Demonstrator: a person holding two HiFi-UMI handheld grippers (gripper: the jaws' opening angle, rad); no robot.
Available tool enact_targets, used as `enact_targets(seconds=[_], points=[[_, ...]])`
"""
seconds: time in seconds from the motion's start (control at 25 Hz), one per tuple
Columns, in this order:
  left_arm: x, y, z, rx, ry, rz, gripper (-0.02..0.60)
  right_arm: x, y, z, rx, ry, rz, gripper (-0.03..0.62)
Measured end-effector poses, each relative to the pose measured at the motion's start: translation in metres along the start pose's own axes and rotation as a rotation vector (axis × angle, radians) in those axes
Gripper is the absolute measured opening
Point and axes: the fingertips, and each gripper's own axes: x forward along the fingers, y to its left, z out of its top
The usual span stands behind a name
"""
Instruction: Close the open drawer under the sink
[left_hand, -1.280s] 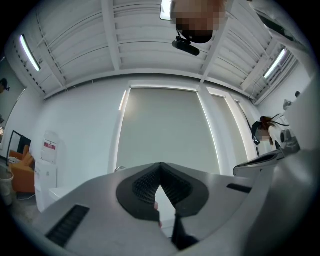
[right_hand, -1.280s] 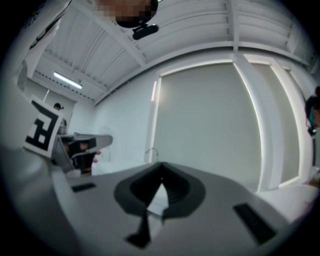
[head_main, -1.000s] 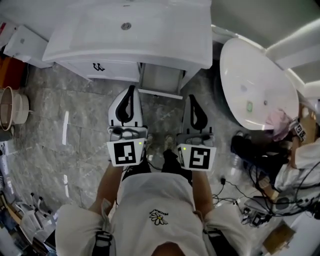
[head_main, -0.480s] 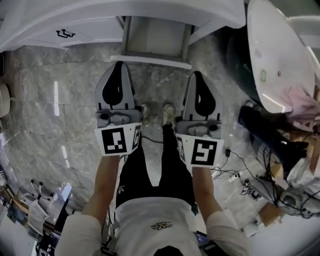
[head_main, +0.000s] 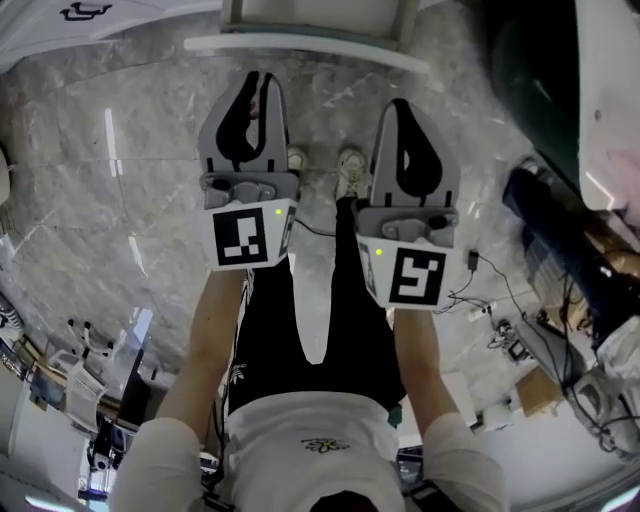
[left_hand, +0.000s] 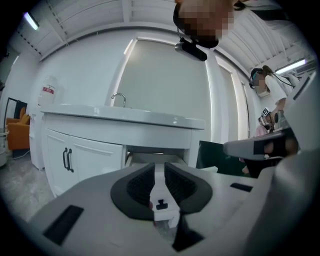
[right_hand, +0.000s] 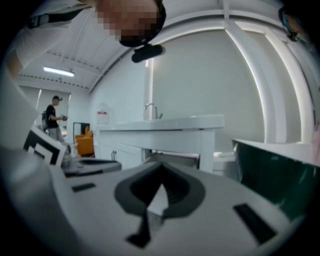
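Observation:
The open drawer (head_main: 300, 44) juts out from under the white sink cabinet at the top edge of the head view. It also shows as a pulled-out box below the counter (left_hand: 150, 153) (right_hand: 172, 159). My left gripper (head_main: 257, 82) (left_hand: 159, 169) points at it from a short way off. Its jaws are opening, with a narrow gap and nothing between them. My right gripper (head_main: 405, 106) (right_hand: 161, 172) is beside it, level with it, jaws shut and empty. Neither touches the drawer.
A sink counter (left_hand: 120, 118) with a faucet (left_hand: 118, 99) tops the cabinet; closed doors with dark handles (left_hand: 66, 160) are left of the drawer. A bathtub (head_main: 612, 60) stands at the right. Cables (head_main: 480, 292) lie on the marble floor. Another person (right_hand: 52, 120) stands far off.
Both grippers have sunk toward the floor, and my head with them. The sink top has slid out of the head view, leaving only the drawer front at the top edge.

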Motion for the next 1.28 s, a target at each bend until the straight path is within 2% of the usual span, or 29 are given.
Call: enact_targets(seconds=[0.04, 0.2, 0.28, 0.36, 0.4, 0.6, 0.72, 0.92, 1.0, 1.28], points=[[0.001, -0.003, -0.007, 0.005, 0.016, -0.006, 0.086, 0.000, 0.001, -0.004, 0.008, 0.004, 0.004, 0.029], [0.006, -0.010, -0.022, 0.011, 0.074, -0.025, 0.132, 0.001, 0.002, -0.012, 0.039, 0.021, 0.012, 0.029], [0.010, -0.012, -0.028, -0.020, 0.100, -0.053, 0.170, 0.003, 0.002, -0.013, 0.046, 0.024, 0.013, 0.029], [0.018, -0.011, -0.040, -0.083, 0.118, -0.072, 0.246, 0.005, 0.000, -0.015, 0.049, 0.023, 0.011, 0.029], [0.022, -0.010, -0.050, -0.104, 0.132, -0.068, 0.252, 0.005, -0.001, -0.016, 0.051, 0.026, 0.009, 0.029], [0.043, -0.009, -0.115, -0.081, 0.246, -0.028, 0.252, 0.001, -0.007, -0.030, 0.070, 0.061, 0.008, 0.029], [0.057, -0.012, -0.134, -0.114, 0.280, -0.042, 0.252, -0.003, -0.007, -0.041, 0.063, 0.091, 0.018, 0.029], [0.072, -0.015, -0.151, -0.109, 0.307, -0.069, 0.237, -0.004, -0.006, -0.047, 0.089, 0.096, 0.022, 0.029], [0.076, -0.013, -0.151, -0.088, 0.303, -0.062, 0.145, -0.004, -0.007, -0.049, 0.089, 0.102, 0.025, 0.029], [0.077, -0.013, -0.150, -0.057, 0.292, -0.068, 0.140, -0.005, -0.014, -0.059, 0.067, 0.126, 0.026, 0.029]])
